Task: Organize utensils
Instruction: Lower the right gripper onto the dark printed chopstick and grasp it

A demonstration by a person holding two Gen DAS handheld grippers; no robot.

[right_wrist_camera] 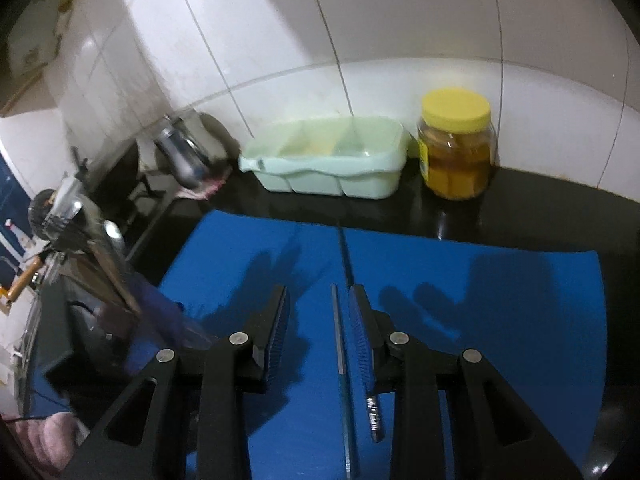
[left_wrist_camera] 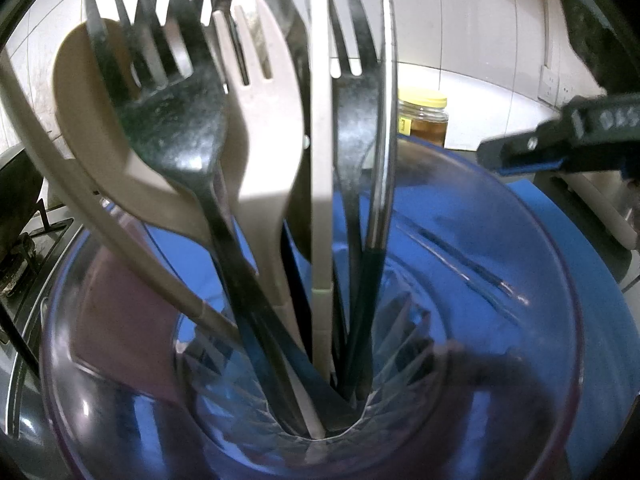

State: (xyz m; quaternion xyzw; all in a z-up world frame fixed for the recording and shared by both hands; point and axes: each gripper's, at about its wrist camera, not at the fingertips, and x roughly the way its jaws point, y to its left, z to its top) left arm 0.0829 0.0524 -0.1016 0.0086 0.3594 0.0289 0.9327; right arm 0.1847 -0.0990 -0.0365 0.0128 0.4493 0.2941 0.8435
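Note:
A clear cup (left_wrist_camera: pixel 500 320) fills the left wrist view, with my left gripper shut on it. Its fingers are hidden at the frame's edges. Several utensils stand in the cup: dark metal forks (left_wrist_camera: pixel 176 120), a beige fork (left_wrist_camera: pixel 264 112), a beige spoon (left_wrist_camera: pixel 92 120) and a beige knife (left_wrist_camera: pixel 322 160). My right gripper (right_wrist_camera: pixel 320 332) hangs open over the blue mat (right_wrist_camera: pixel 500 300). Between its fingers a thin grey utensil (right_wrist_camera: pixel 340 344) runs lengthwise, and a dark slim one (right_wrist_camera: pixel 346 256) lies along the right finger's pad (right_wrist_camera: pixel 362 332). Neither is pinched. The pale green divided tray (right_wrist_camera: pixel 332 160) sits behind the mat.
A jar with a yellow lid (right_wrist_camera: pixel 456 144) stands right of the tray against the tiled wall. A stove (left_wrist_camera: pixel 28 248) is at the left. The cup with utensils (right_wrist_camera: pixel 120 280) appears blurred at the left of the right wrist view. The counter around the mat is black.

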